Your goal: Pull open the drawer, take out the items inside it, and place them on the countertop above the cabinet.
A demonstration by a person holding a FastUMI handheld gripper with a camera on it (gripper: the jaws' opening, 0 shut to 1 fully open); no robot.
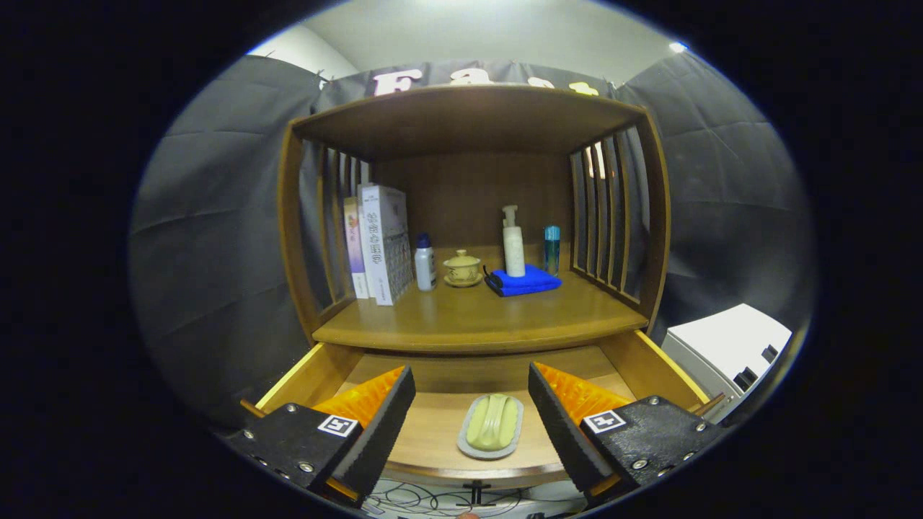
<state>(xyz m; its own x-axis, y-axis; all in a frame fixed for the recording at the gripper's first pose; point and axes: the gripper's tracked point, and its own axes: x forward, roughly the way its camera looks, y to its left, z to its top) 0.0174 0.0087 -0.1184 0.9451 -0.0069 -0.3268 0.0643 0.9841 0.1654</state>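
1. Cabinet (469, 324) and drawer (447, 425): warm brown wood.
2. Soap (492, 422): pale yellow-green, on a grey dish (469, 443).
3. Folded cloth (526, 282): bright blue.
4. Pump bottle (513, 249): white.
5. Slim bottle (551, 249): blue.
6. Small bottle (425, 267): white, dark blue cap.
7. Lidded cup (462, 268): pale yellow.
8. Books (378, 245): white, printed covers.

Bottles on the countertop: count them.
3. A white bottle with a dark cap beside the books, a white pump bottle on the folded blue cloth, a slim blue bottle beside it.
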